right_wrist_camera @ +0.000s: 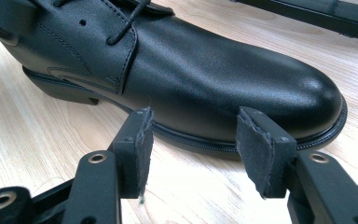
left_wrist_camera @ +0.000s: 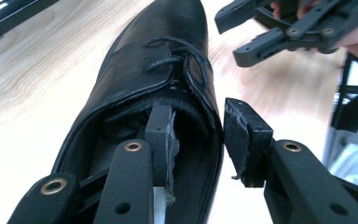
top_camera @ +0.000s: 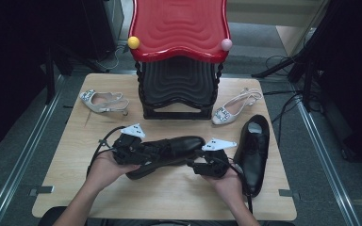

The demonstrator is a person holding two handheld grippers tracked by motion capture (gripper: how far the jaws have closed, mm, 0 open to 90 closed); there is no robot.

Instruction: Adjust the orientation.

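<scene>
Left claw (left_wrist_camera: 198, 140) spread astride the black shoe's (left_wrist_camera: 158, 74) collar, seemingly not pinching; right claw (right_wrist_camera: 193, 149) spread

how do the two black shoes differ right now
The middle shoe lies crosswise between the grippers; the right shoe lies lengthwise near the table's right side. The left gripper has one jaw inside the middle shoe's opening and one outside, while the right shoe has no gripper on it. Both are black leather lace-ups.
</scene>
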